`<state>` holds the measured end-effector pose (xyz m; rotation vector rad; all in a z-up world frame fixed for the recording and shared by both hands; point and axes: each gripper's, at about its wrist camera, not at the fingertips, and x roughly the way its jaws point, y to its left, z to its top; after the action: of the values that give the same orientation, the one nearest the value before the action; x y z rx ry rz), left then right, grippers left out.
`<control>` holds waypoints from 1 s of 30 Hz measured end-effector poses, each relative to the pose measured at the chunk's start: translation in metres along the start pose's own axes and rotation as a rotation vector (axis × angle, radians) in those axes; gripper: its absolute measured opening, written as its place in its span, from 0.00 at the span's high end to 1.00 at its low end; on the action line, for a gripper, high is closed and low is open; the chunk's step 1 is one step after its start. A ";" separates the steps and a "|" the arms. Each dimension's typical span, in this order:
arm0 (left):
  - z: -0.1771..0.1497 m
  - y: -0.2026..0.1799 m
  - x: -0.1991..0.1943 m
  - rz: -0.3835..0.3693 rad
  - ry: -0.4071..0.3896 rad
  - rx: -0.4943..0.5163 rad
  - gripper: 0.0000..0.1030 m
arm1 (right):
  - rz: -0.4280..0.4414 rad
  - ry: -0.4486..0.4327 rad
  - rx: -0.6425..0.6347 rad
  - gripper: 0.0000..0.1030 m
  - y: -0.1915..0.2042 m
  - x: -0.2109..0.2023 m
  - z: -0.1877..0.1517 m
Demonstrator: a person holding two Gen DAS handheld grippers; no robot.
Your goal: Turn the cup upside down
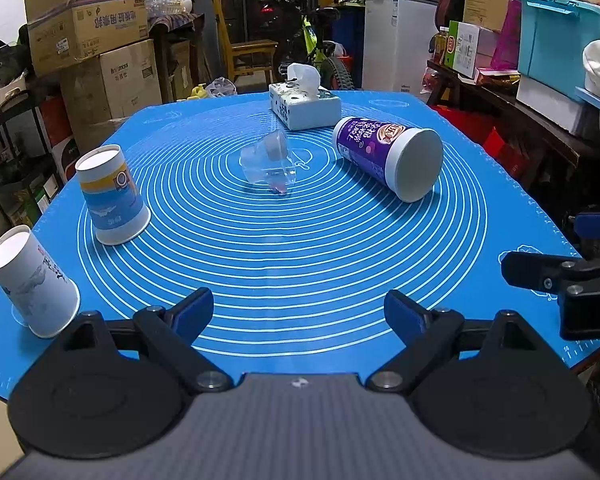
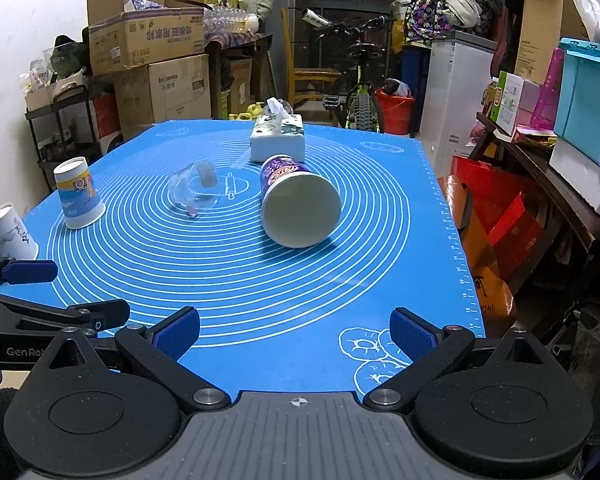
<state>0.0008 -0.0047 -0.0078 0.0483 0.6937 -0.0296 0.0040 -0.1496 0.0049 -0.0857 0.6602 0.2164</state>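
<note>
A purple paper cup [image 1: 388, 156] [image 2: 296, 204] lies on its side on the blue mat [image 1: 300, 248] [image 2: 260, 280], right of centre. A clear plastic cup [image 1: 270, 162] [image 2: 196, 192] lies tipped over near the mat's centre. Two paper cups stand upside down at the left: a blue-and-yellow one [image 1: 112, 196] [image 2: 78, 194] and a white one [image 1: 30, 284] [image 2: 10, 232]. My left gripper [image 1: 300, 316] is open and empty over the near edge. My right gripper [image 2: 296, 336] is open and empty, to the right of the left one.
A tissue box [image 1: 304, 106] [image 2: 278, 140] stands at the mat's far side behind the cups. Cardboard boxes, a bicycle, a white fridge and shelves with bins surround the table. The right gripper's finger shows at the left wrist view's right edge [image 1: 540, 276].
</note>
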 end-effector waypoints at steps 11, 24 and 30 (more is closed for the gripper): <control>0.000 0.004 0.001 0.000 0.006 -0.004 0.11 | 0.000 0.005 -0.009 0.02 0.002 0.002 0.002; 0.008 0.027 0.012 0.033 0.018 -0.031 0.11 | -0.018 -0.027 -0.259 0.02 0.035 0.016 0.046; 0.019 0.049 0.032 0.073 0.021 -0.040 0.11 | 0.025 0.003 -0.469 0.02 0.074 0.053 0.091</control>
<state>0.0397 0.0425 -0.0123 0.0356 0.7126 0.0544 0.0825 -0.0547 0.0435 -0.5277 0.6034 0.3926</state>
